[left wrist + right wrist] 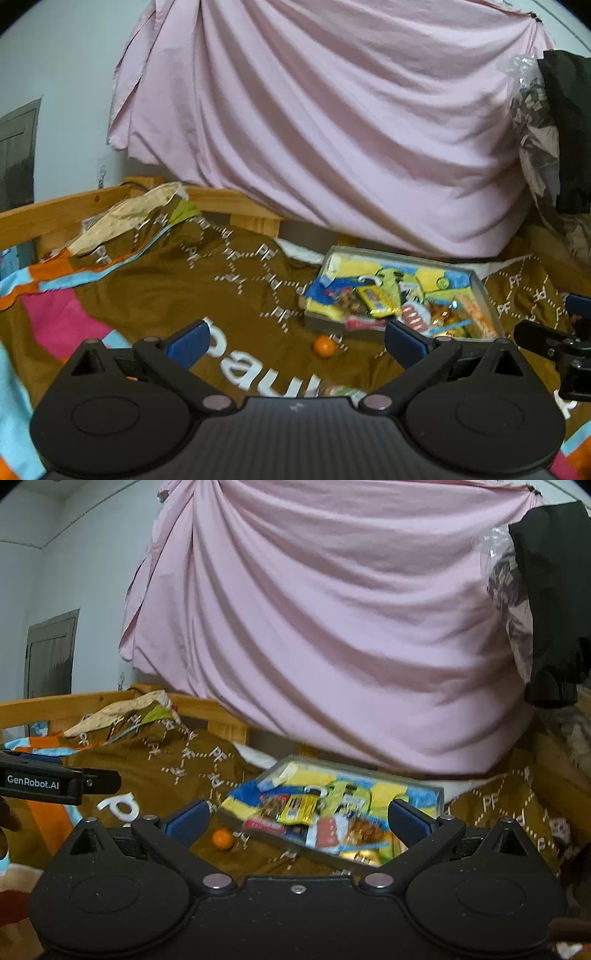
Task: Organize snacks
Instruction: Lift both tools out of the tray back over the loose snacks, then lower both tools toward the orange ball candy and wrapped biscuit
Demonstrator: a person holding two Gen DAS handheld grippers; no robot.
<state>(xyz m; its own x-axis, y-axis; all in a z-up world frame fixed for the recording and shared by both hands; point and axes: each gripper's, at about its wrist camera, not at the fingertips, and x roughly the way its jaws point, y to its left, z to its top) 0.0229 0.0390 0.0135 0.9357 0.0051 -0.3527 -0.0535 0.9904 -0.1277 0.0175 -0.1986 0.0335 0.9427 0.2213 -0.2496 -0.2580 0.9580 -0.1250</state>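
A clear shallow box (484, 295) (439, 794) with a blue and yellow liner lies on the brown bedspread and holds several snack packets (384, 302) (299, 808). A small orange ball-shaped snack (324, 346) (222, 839) lies loose on the spread just left of the box's near corner. My left gripper (297, 339) hangs open above the spread, the orange piece a little ahead of it and nothing between its blue pads. My right gripper (297, 818) is open too, over the box's near edge. The right gripper's side shows at the edge of the left wrist view (546, 339).
A brown bedspread (166, 288) (166, 775) with white lettering and pink, orange and blue patches covers the bed. A wooden bed rail (55, 218) (74, 701) runs behind. A pink sheet (332, 129) (332, 627) hangs at the back. Dark clothing (569, 129) (554, 609) hangs at the right.
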